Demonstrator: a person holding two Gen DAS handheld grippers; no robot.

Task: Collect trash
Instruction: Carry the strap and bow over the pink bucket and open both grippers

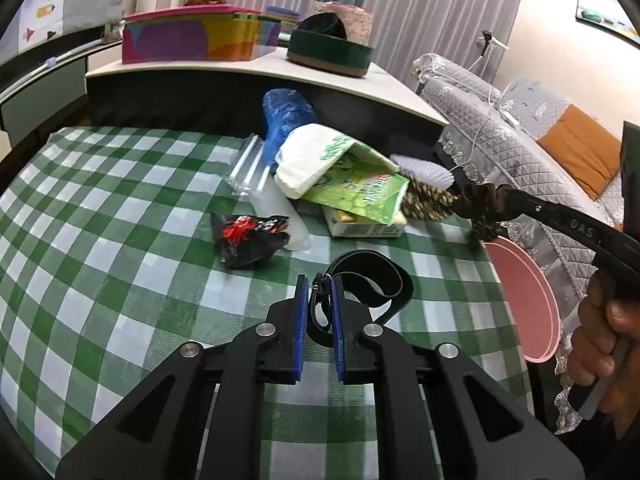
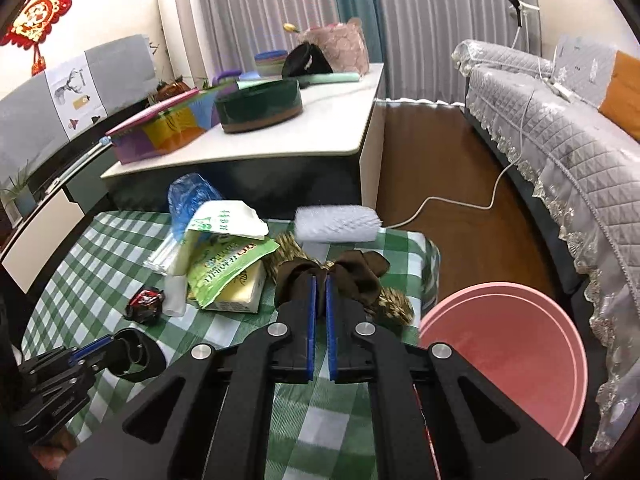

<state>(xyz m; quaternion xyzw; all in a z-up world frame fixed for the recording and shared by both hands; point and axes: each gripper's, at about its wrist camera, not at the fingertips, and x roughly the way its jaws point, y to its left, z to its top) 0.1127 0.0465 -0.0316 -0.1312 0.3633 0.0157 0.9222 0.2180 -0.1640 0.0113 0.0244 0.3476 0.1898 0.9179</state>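
My left gripper (image 1: 320,300) is shut on a black strap loop (image 1: 380,280) above the green checked tablecloth (image 1: 120,240); it also shows in the right wrist view (image 2: 92,350). My right gripper (image 2: 320,280) is shut on a brown fabric scrunchie (image 2: 356,268), also seen in the left wrist view (image 1: 480,204). A pink bin (image 2: 508,356) stands off the table's right edge. Trash lies in a pile: a black and red wrapper (image 1: 248,240), a green bag (image 1: 360,192), a white paper bag (image 1: 312,160), a blue plastic bag (image 1: 284,116).
A white brush (image 2: 336,224) and a leopard-print item (image 2: 396,304) lie at the table's right end. A raised white counter (image 2: 280,136) with boxes stands behind. A grey quilted sofa (image 2: 560,140) is at the right, with a cable on the wooden floor.
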